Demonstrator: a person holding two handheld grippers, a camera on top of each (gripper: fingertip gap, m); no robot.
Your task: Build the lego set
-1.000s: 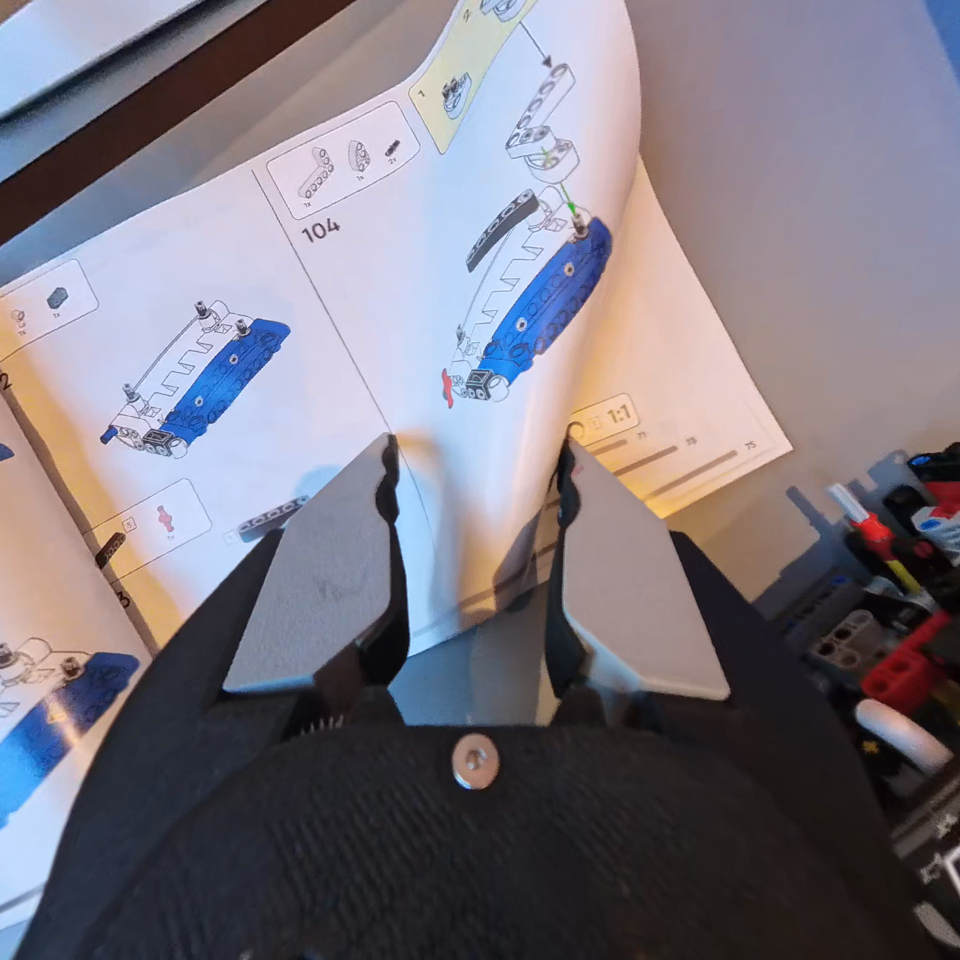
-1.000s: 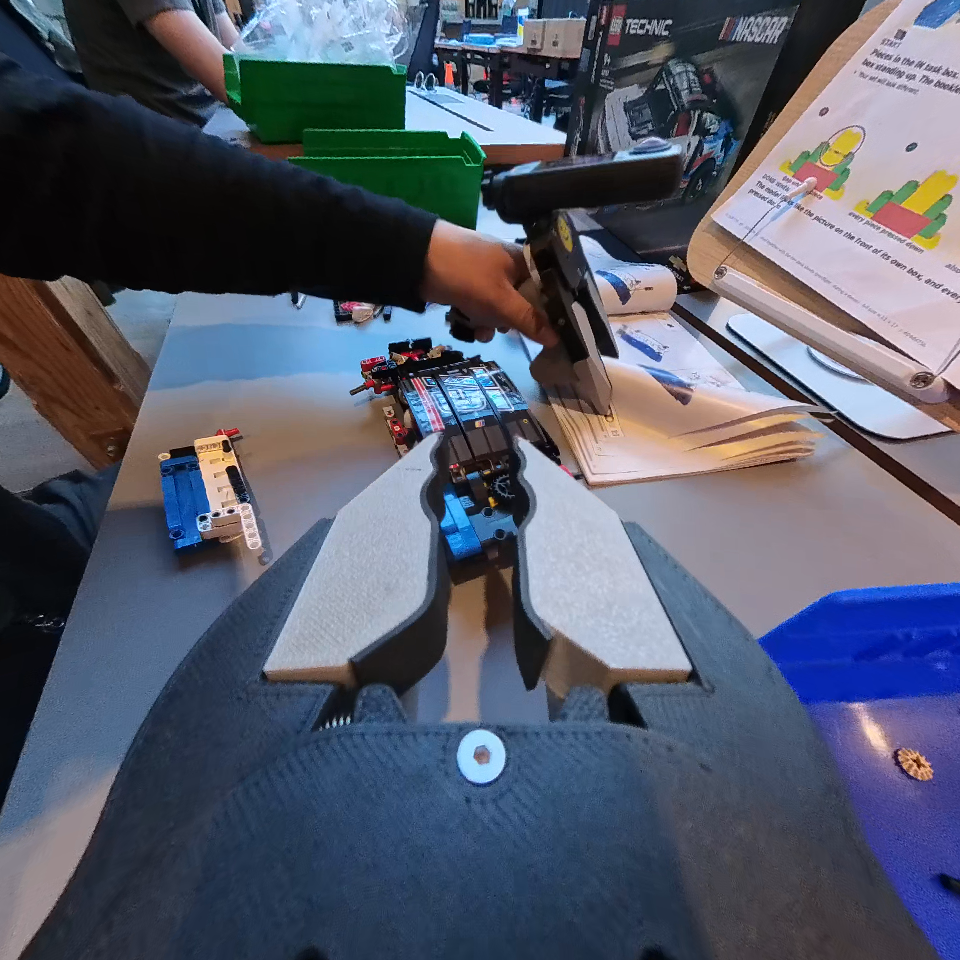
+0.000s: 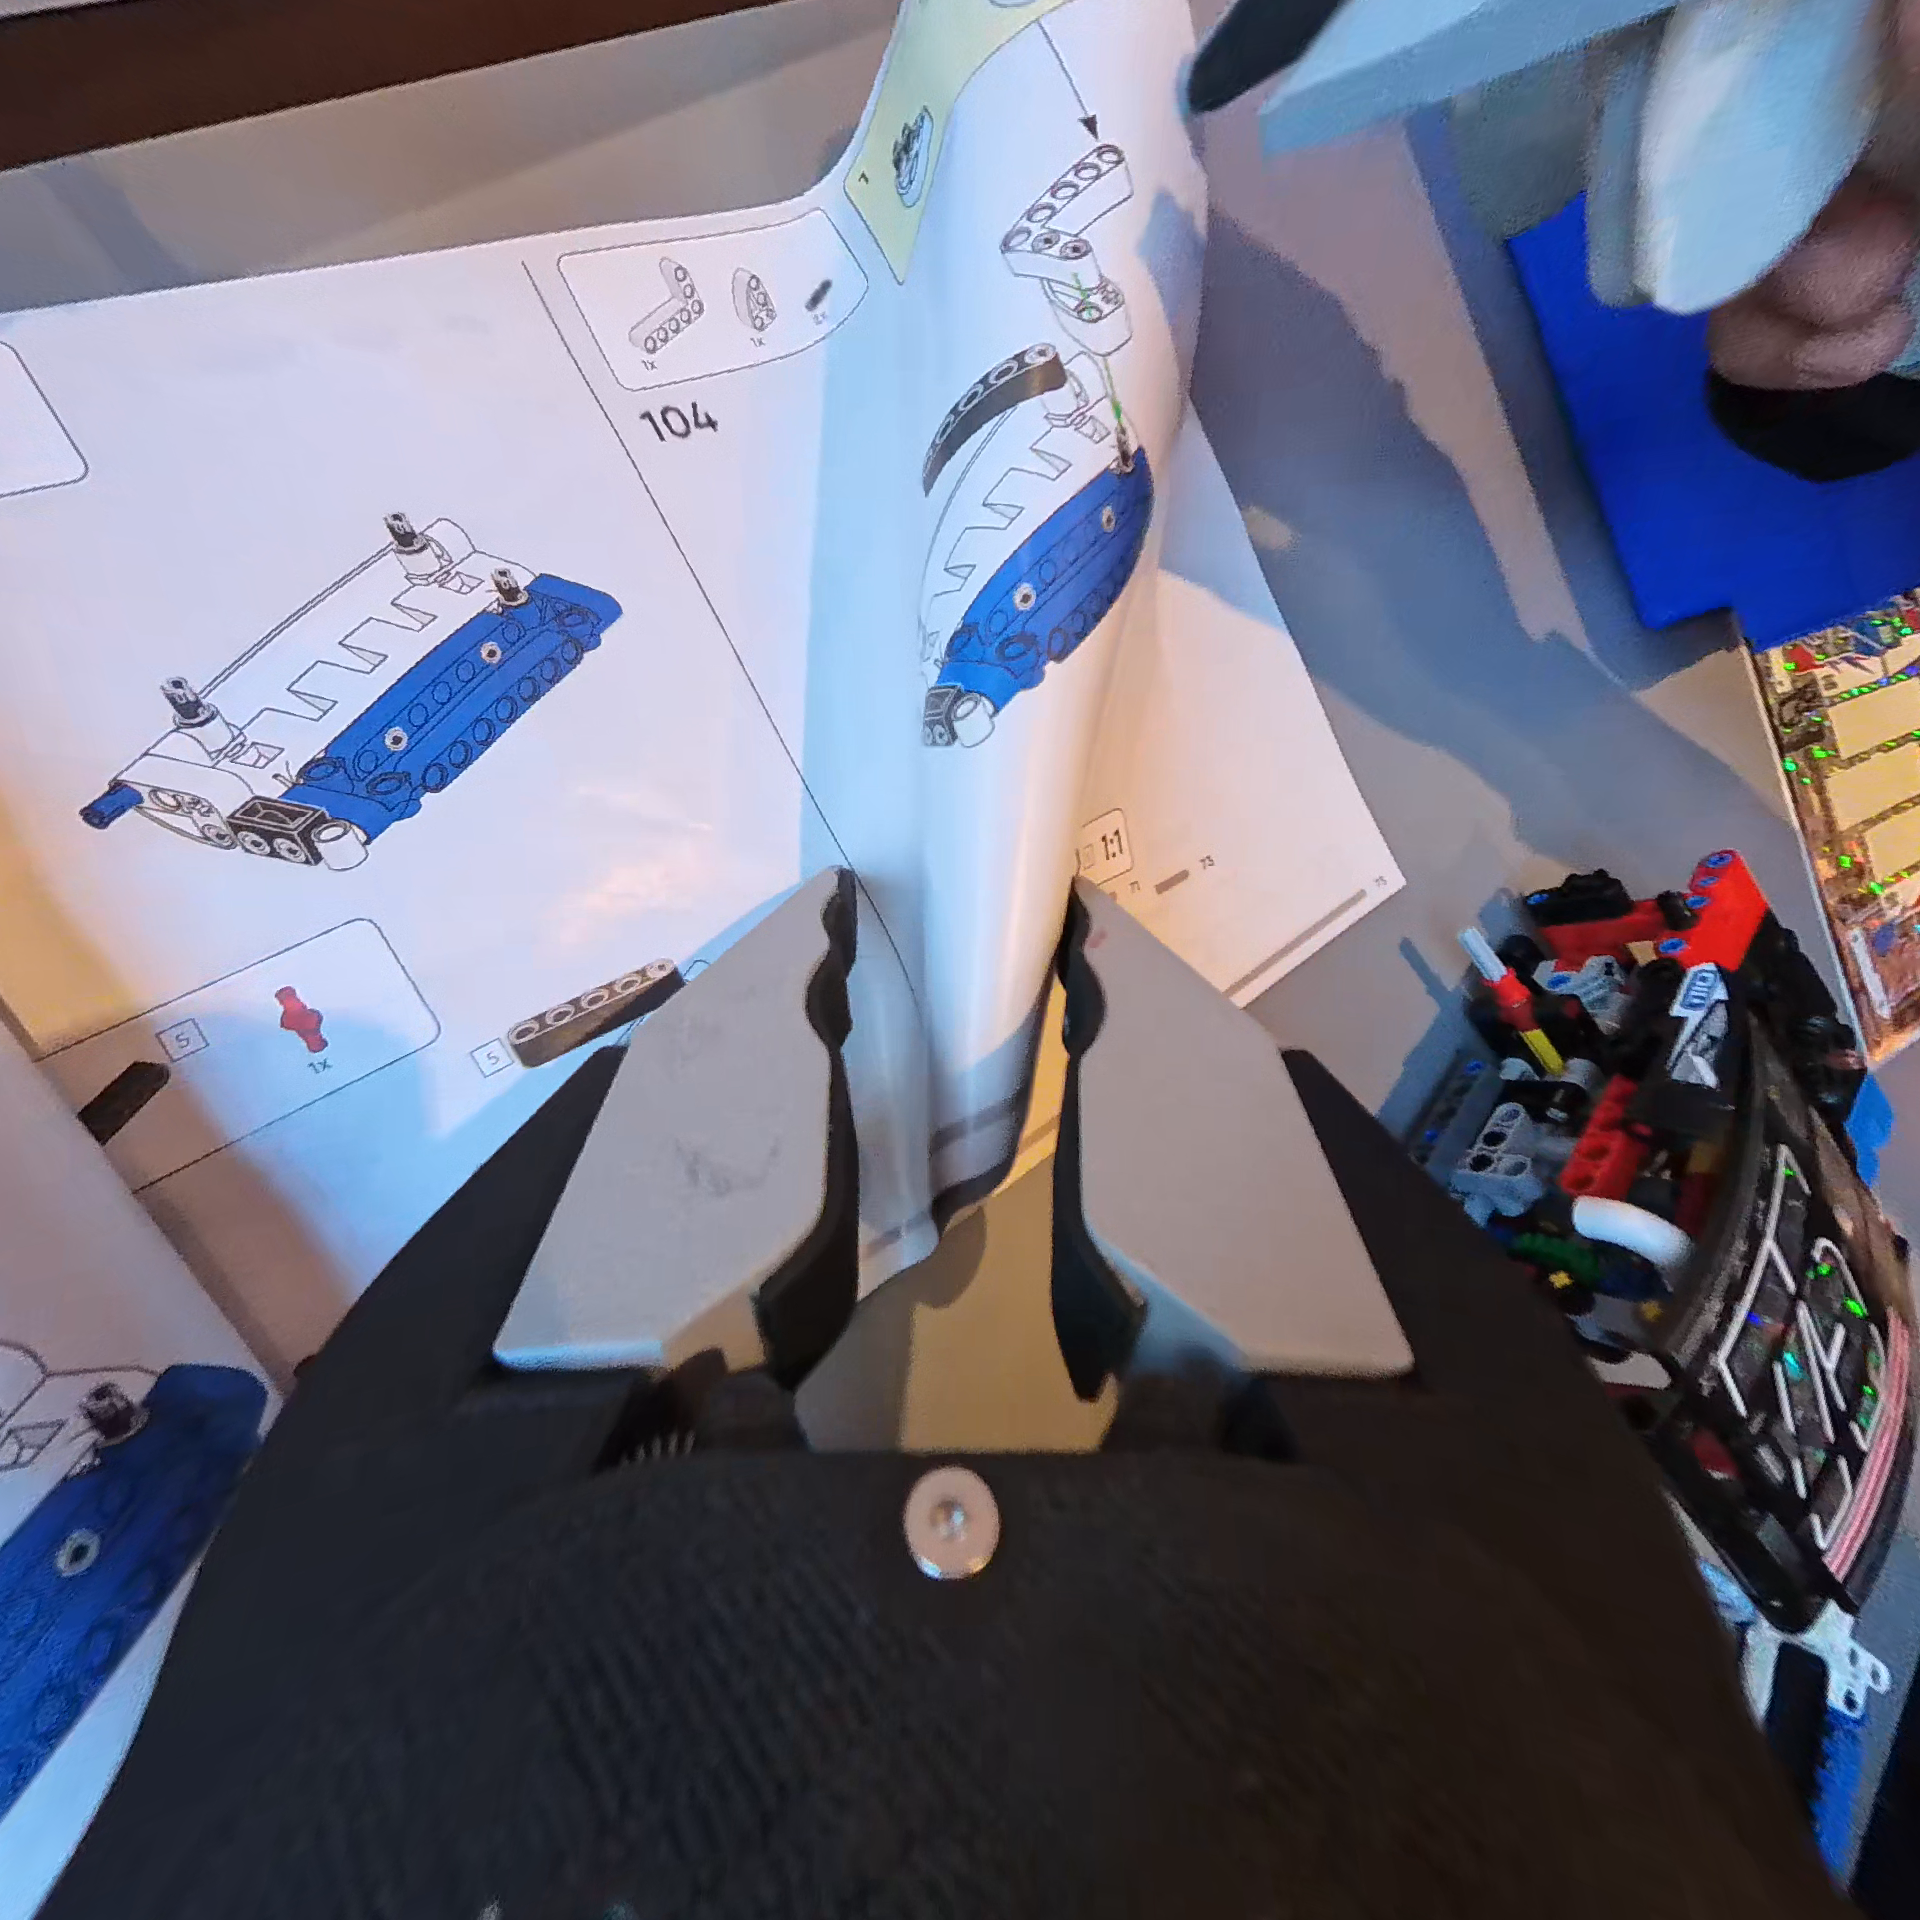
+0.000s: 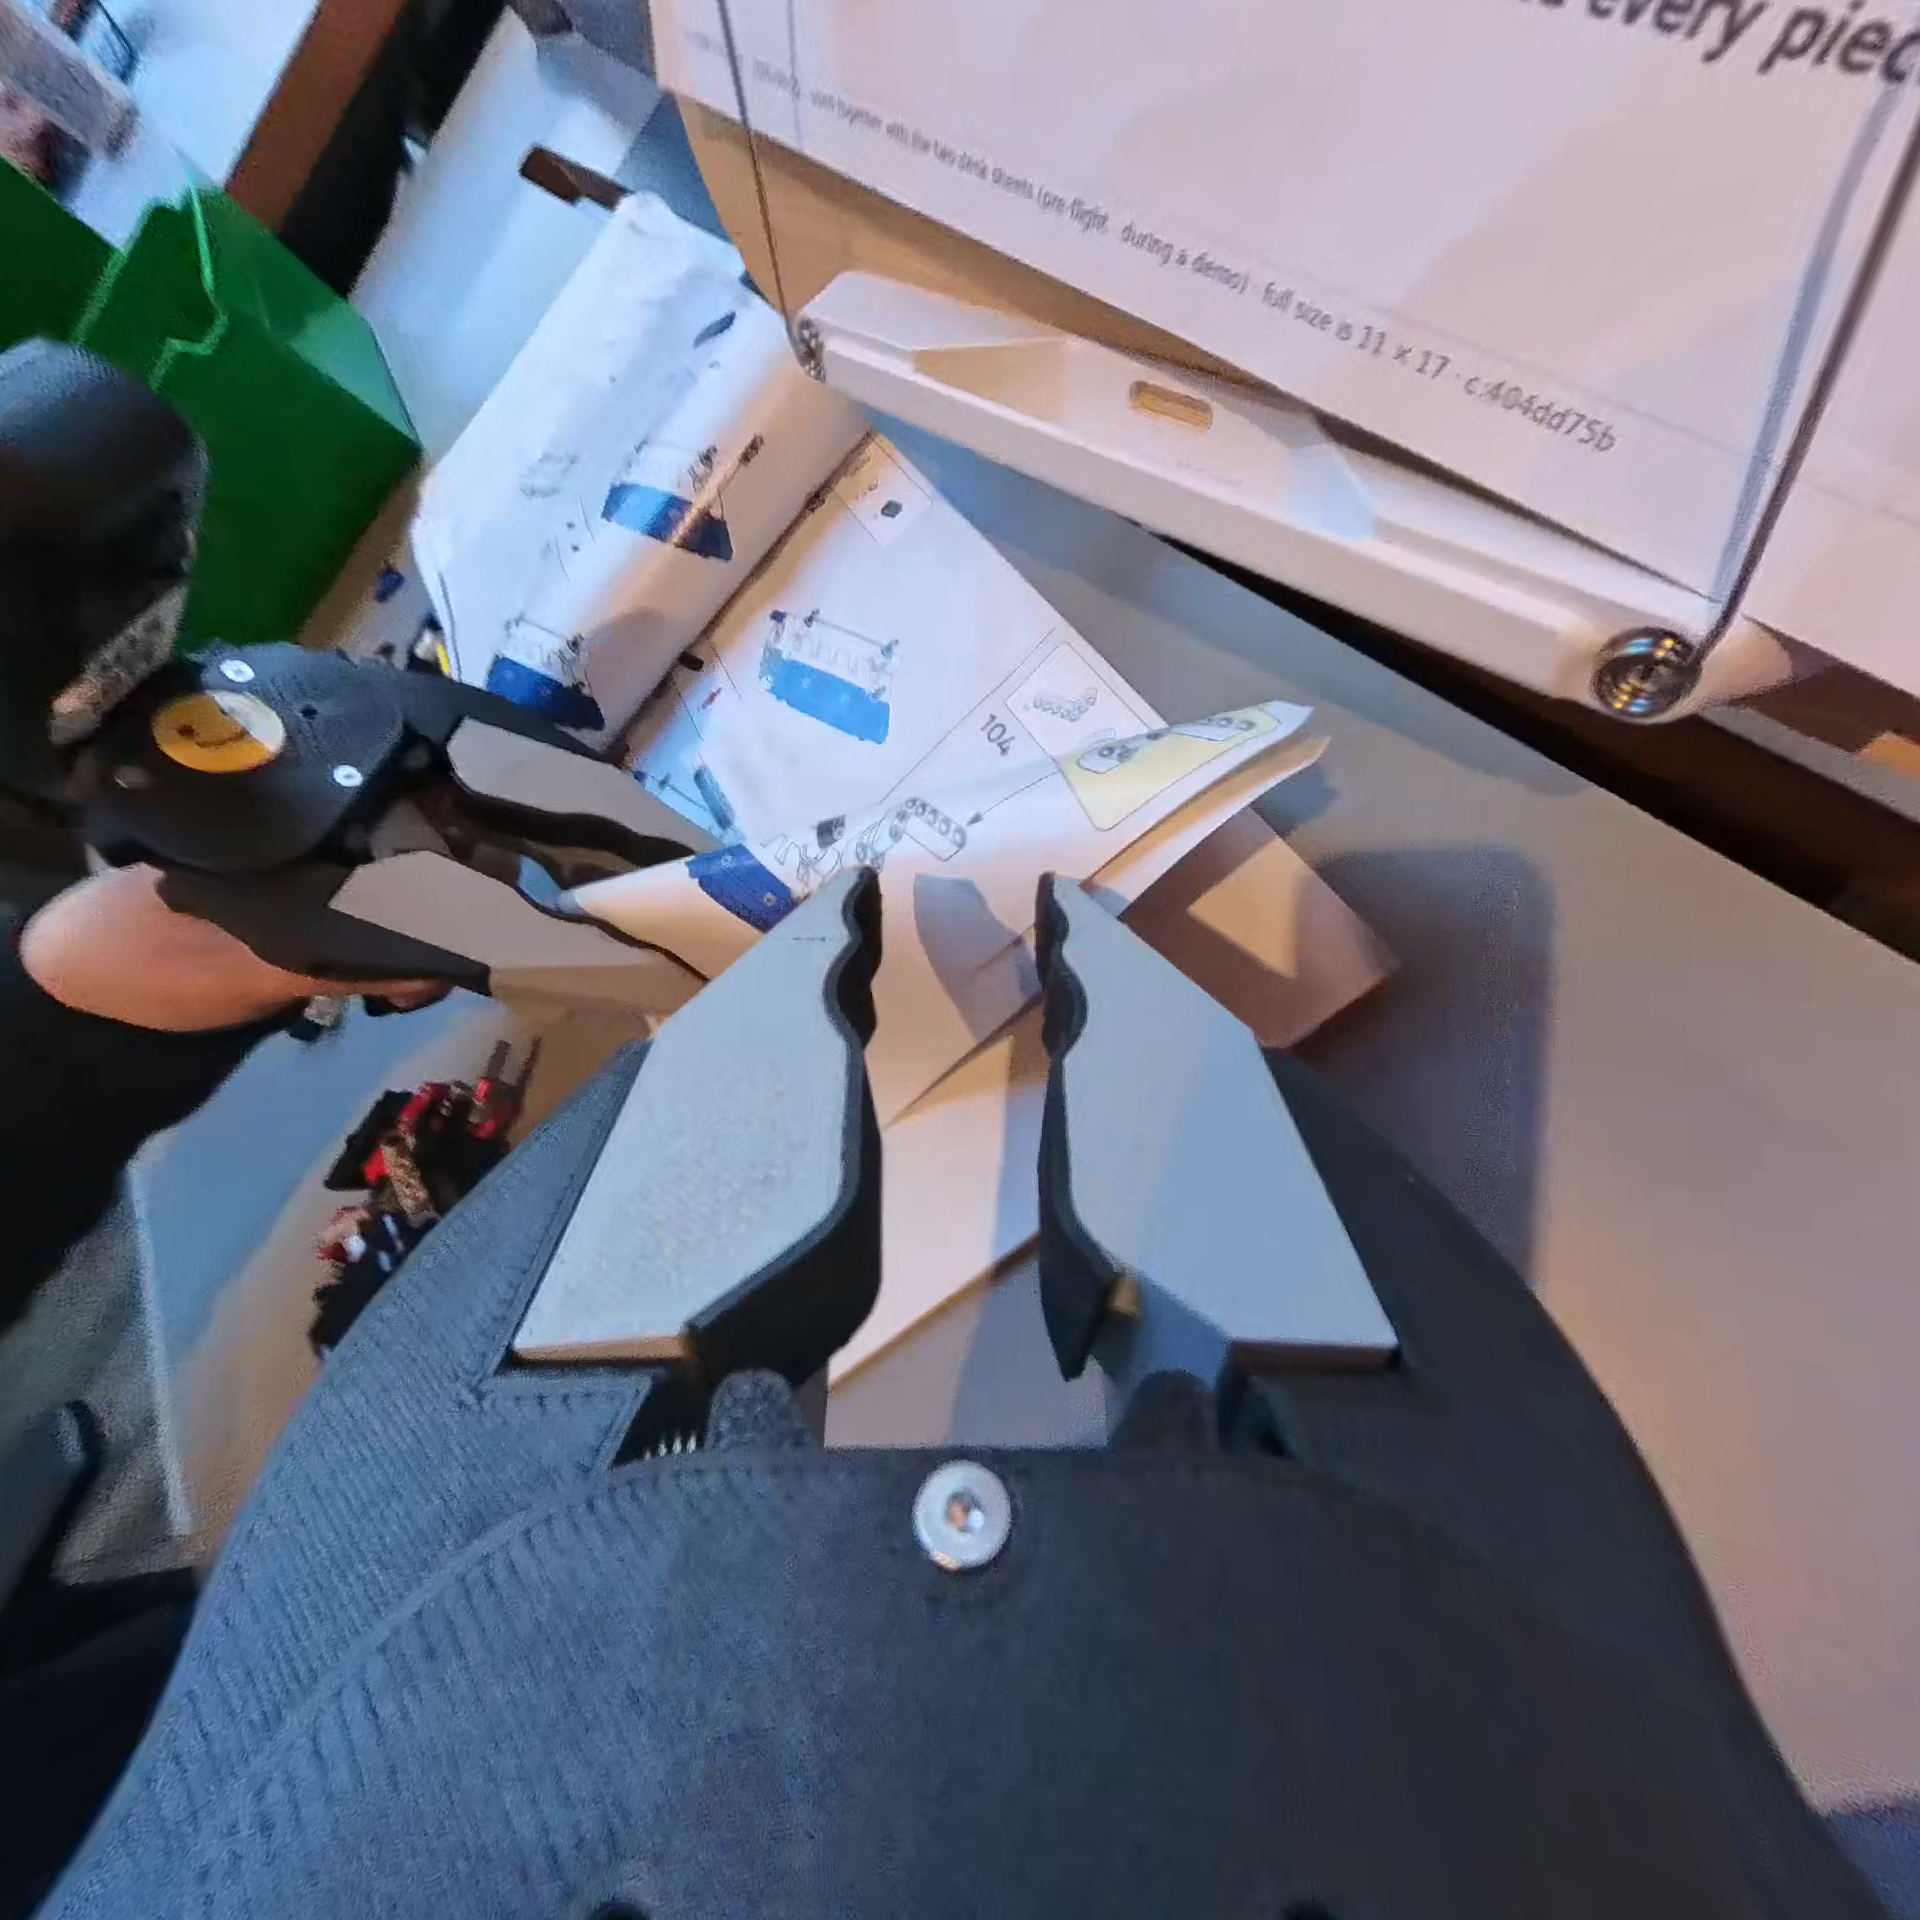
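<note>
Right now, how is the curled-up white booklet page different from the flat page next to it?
The curled white paper page stands up off the grey table, while the flat white paper page lies down. The curled one sits between the left hand-held gripper fingers; the flat one lies to their side. Both show a blue-and-white brick drawing.

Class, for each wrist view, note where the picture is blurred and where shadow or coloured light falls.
Left wrist view: the right tongs at the top are motion-blurred; warm orange light shows under the lifted page. Right wrist view: the green bin and the stand smear; the page casts a shadow on the table.
</note>
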